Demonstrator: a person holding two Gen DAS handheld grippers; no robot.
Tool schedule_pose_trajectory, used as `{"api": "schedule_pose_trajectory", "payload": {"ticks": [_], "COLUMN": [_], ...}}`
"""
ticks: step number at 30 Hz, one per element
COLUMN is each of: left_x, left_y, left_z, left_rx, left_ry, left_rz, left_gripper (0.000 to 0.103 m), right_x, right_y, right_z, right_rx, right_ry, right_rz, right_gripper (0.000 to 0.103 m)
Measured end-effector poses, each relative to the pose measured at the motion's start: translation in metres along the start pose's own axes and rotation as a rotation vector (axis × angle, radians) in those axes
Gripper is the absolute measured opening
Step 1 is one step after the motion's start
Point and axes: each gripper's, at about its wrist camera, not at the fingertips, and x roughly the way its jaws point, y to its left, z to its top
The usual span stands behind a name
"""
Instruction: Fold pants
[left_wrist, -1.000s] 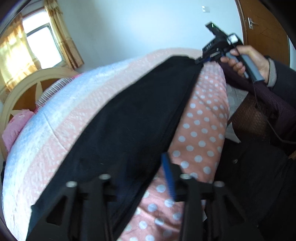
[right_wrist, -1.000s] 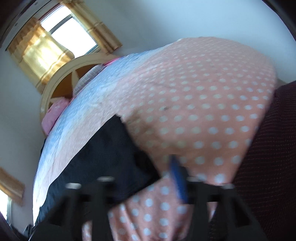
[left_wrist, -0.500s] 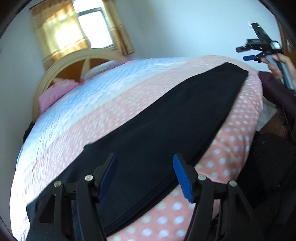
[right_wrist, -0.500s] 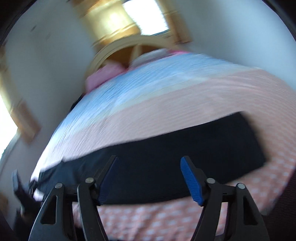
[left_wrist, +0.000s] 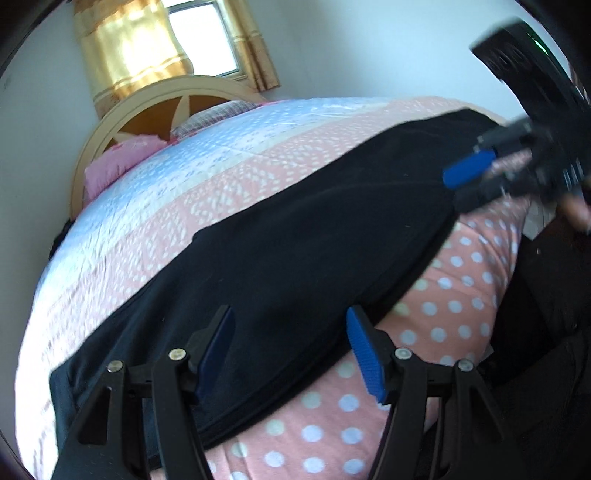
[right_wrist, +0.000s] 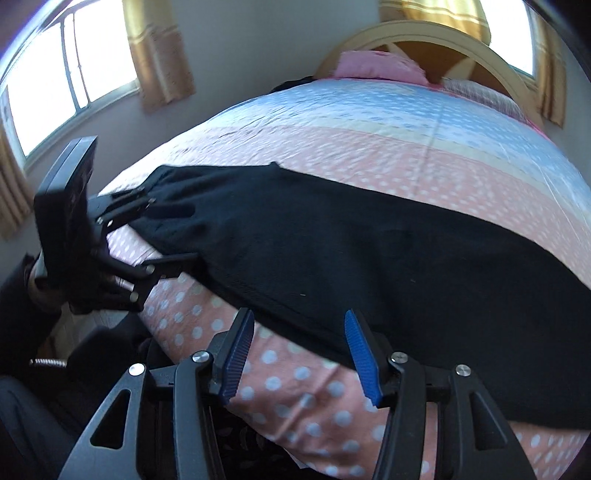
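Your long black fabric pants (left_wrist: 295, 236) lie flat in a band across the pink polka-dot and pale blue quilted bedspread (left_wrist: 192, 155), close to its near edge. Your left gripper (left_wrist: 291, 347), with its blue-padded fingers spread wide, holds nothing and hovers over the pants' near hem at 6 o'clock in its own view. Your right gripper (right_wrist: 299, 350) is likewise spread wide and empty, just over the near hem. At 10 o'clock in the left view, a pink pillow (left_wrist: 118, 162) rests against the cream arched wooden headboard (left_wrist: 147, 107).
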Motion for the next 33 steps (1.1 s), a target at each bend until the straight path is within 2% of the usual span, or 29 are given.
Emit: {"api": "schedule_pose_trajectory", "payload": {"ticks": [5, 6, 7, 9, 11, 12, 13, 19, 23, 28, 32, 33], "left_x": [0.0, -0.001, -0.002, -0.004, -0.008, -0.01, -0.011, -0.005, -0.001, -0.001, 0.013, 0.015], "left_y": [0.022, 0.026, 0.028, 0.034, 0.04, 0.042, 0.043, 0.048, 0.046, 0.043, 0.036, 0.033], "left_z": [-0.001, -0.002, -0.001, -0.001, 0.0, 0.001, 0.001, 0.0, 0.002, -0.005, -0.008, -0.009], "left_rx": [-0.096, -0.108, -0.119, -0.143, -0.167, -0.173, -0.178, -0.201, -0.2, -0.192, -0.183, -0.174], "left_ry": [-0.012, -0.016, -0.019, -0.031, -0.049, -0.057, -0.065, -0.055, -0.056, -0.049, 0.013, 0.026], "left_rz": [-0.04, -0.041, -0.039, -0.056, -0.091, -0.1, -0.096, -0.077, -0.082, -0.082, -0.084, -0.082], "left_gripper": [0.067, 0.067, 0.067, 0.067, 0.068, 0.069, 0.071, 0.073, 0.073, 0.073, 0.073, 0.073], "right_x": [0.017, 0.022, 0.027, 0.034, 0.036, 0.035, 0.033, 0.018, 0.029, 0.021, 0.007, 0.003], "right_y": [0.027, 0.031, 0.033, 0.034, 0.035, 0.035, 0.037, 0.047, 0.045, 0.042, 0.024, 0.015], "right_z": [0.005, 0.006, 0.008, 0.01, 0.01, 0.009, 0.008, 0.002, -0.005, -0.004, -0.004, -0.003], "right_rx": [-0.123, -0.146, -0.161, -0.161, -0.166, -0.163, -0.164, -0.198, -0.197, -0.174, -0.104, -0.073], "right_ry": [0.031, 0.039, 0.044, 0.053, 0.055, 0.056, 0.061, 0.073, 0.083, 0.09, 0.041, 0.02], "right_rz": [-0.032, -0.05, -0.067, -0.08, -0.083, -0.071, -0.063, -0.044, -0.06, 0.002, 0.01, -0.009], "right_gripper": [0.05, 0.044, 0.033, 0.02, 0.016, 0.007, 0.004, 0.003, 0.003, 0.005, 0.006, 0.01]}}
